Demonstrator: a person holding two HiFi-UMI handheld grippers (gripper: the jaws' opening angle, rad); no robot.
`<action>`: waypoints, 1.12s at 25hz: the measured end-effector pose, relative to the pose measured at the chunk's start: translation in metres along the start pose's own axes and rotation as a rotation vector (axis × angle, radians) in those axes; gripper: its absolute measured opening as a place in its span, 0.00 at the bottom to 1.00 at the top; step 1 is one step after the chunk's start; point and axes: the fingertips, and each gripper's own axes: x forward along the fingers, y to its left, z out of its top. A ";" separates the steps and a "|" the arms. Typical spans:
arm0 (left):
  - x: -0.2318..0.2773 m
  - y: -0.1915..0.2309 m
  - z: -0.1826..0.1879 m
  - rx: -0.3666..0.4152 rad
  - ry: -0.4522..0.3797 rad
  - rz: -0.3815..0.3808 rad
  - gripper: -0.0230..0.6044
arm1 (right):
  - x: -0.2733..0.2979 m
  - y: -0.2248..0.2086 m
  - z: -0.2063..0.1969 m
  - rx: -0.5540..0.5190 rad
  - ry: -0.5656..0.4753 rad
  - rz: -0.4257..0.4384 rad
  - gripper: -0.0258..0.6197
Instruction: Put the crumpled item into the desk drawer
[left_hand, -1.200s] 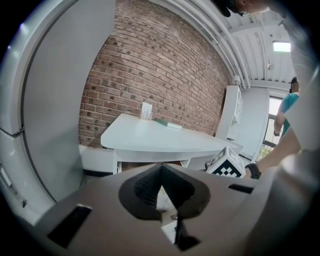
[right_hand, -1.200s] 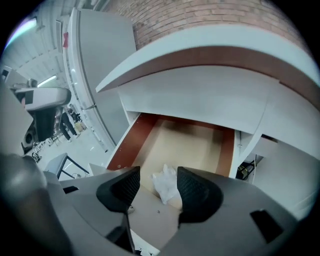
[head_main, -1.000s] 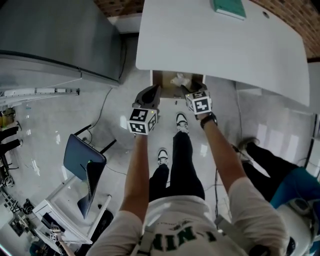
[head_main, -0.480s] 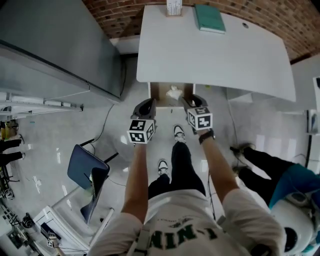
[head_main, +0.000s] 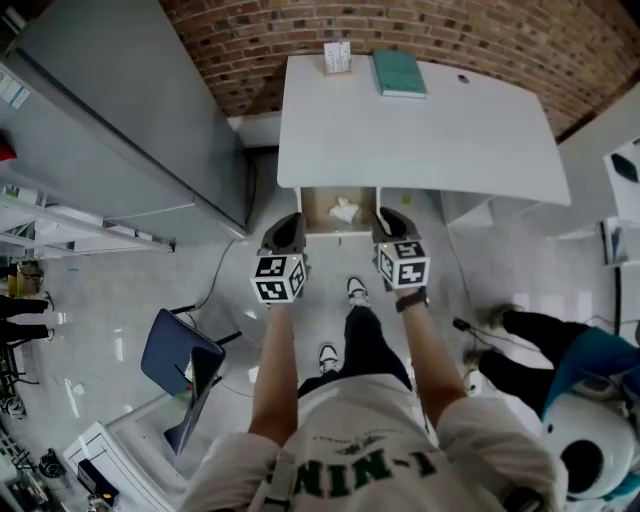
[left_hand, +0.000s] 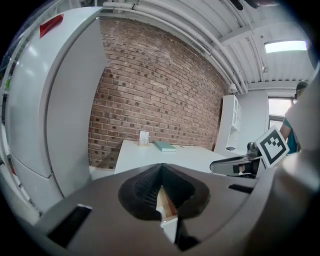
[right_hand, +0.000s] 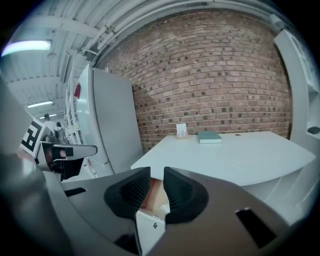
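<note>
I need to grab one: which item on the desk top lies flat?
The teal book lies flat; the small white box left of it stands upright.

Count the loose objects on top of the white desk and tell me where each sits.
2. A small white box stands at the white desk's far edge by the brick wall; a flat teal book lies just right of it. Whole top visible.
</note>
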 end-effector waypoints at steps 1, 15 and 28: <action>-0.006 -0.003 0.006 0.003 0.000 -0.004 0.03 | -0.008 0.004 0.006 0.001 -0.016 -0.006 0.16; -0.108 -0.044 0.075 0.137 -0.145 0.063 0.03 | -0.118 0.048 0.070 -0.022 -0.195 -0.080 0.11; -0.172 -0.061 0.101 0.200 -0.235 0.070 0.03 | -0.176 0.091 0.104 -0.069 -0.323 -0.133 0.06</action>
